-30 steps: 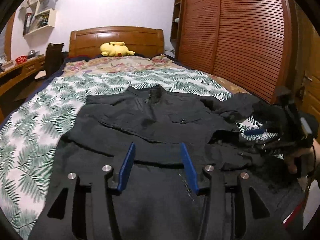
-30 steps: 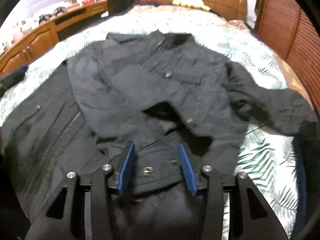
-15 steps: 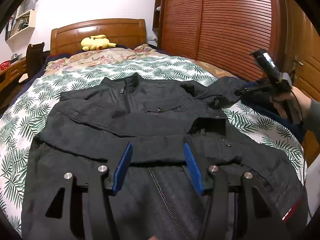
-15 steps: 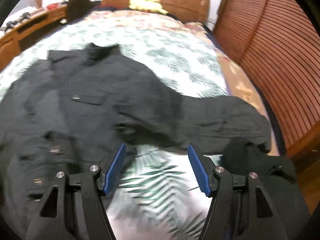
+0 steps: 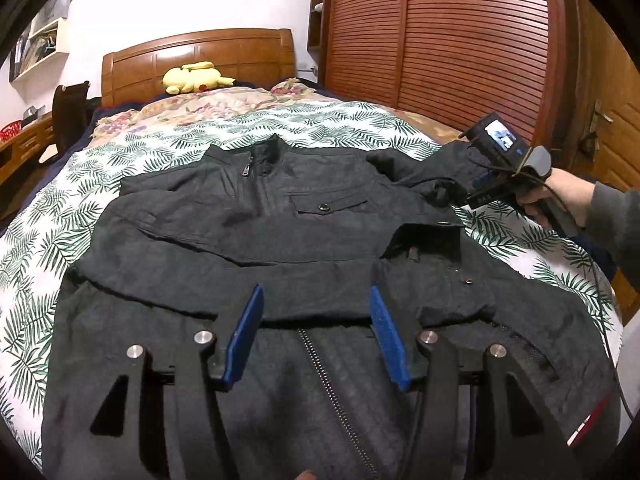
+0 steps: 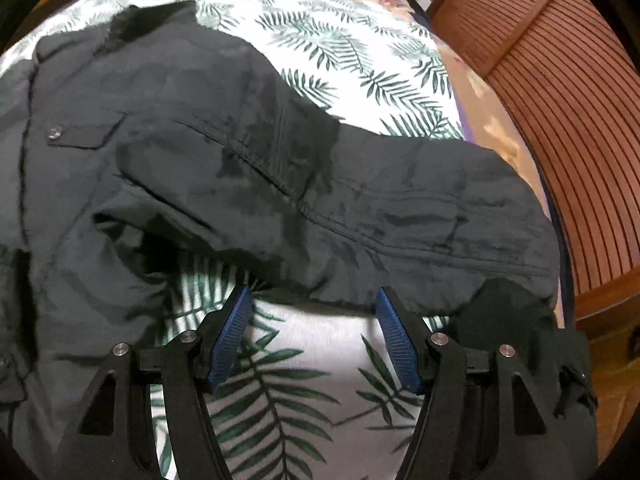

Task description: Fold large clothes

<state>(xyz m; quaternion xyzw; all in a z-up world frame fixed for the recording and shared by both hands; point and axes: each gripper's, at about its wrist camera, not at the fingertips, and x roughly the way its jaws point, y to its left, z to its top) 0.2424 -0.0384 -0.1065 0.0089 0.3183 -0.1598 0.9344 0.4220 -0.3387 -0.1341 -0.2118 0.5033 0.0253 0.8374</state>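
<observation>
No brand, label or legible writing showed on anything; the small lit screen (image 5: 501,137) on the back of the right tool was too blurred to read. On the wall at the far left hung a white shelf (image 5: 42,46) with boxes and books in it, their contents too small to tell; a red basket (image 5: 9,131) sat on the wooden desk beneath it.

The dark charcoal zip-front jacket (image 5: 280,216) lay face up on the bed's white cover printed with green palm leaves (image 5: 48,216), collar toward the wooden headboard (image 5: 200,58), where a yellow plush toy (image 5: 194,77) rested. The hem had been turned up over the body, so the zipper teeth ran down the near fold. One sleeve (image 6: 420,216) stretched out sideways toward the red-brown slatted wardrobe doors (image 5: 460,32).

The left gripper (image 5: 316,320) hovered over the folded hem with its blue pads (image 5: 248,328) parted about halfway — its jaws had just been opening, and nothing was pinched between them; whether the tips touched the cloth could not be told.

The right gripper (image 6: 314,320), held by a hand (image 5: 560,196) in a grey sleeve, pointed steeply down at the lower edge of the outstretched sleeve. Its jaws, too, had just been opening and stood well apart — the pad tips (image 6: 390,320) sat at the sleeve's edge, with bare leaf-print cover between them, gripping nothing
</observation>
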